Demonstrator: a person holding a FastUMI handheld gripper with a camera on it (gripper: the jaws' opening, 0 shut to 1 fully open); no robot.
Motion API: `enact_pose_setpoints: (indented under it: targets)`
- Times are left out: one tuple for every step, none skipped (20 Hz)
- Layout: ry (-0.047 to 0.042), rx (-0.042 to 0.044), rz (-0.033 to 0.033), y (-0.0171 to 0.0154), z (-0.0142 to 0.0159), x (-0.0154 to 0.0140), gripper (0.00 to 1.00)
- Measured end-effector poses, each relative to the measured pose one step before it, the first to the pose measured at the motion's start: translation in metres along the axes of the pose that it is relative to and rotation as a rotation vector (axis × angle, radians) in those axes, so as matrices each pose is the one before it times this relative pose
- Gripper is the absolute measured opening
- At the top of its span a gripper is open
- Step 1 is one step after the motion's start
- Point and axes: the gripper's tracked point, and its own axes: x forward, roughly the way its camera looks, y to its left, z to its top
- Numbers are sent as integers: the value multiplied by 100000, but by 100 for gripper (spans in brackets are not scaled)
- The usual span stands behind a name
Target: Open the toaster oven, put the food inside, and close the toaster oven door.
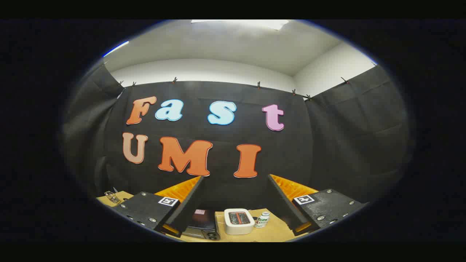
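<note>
Holding your gripper [236, 203] high above the table [276, 231], fingers spread wide and gripping nothing.
Below and between the fingers, the dark toaster oven [202, 223] is sitting beside a white toaster [239, 221] and a small bottle [262, 219].

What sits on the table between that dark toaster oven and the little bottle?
In the gripper view, a white pop-up toaster stands between the toaster oven and the small bottle, on the wooden table. The gripper is open above them.
</note>
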Motion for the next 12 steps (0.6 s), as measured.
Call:
enact_pose_setpoints:
  targets:
    - [319,584,519,153,37,-25,99]
    - [413,703,327,104,-67,-34,99]
    - [560,698,324,-38,-106,-3,99]
    - [697,632,5,25,-130,18,99]
    - [688,739,4,0,-140,65,99]
    - [395,782,254,113,37,39,99]
    - [-75,620,-17,35,143,36,99]
    - [-239,482,86,119,161,160,99]
    - [-1,360,36,33,-51,-24,99]
    - [77,431,434,144,2,4,99]
    - [12,339,261,80,25,-59,99]
    - [81,68,243,116,-31,20,99]
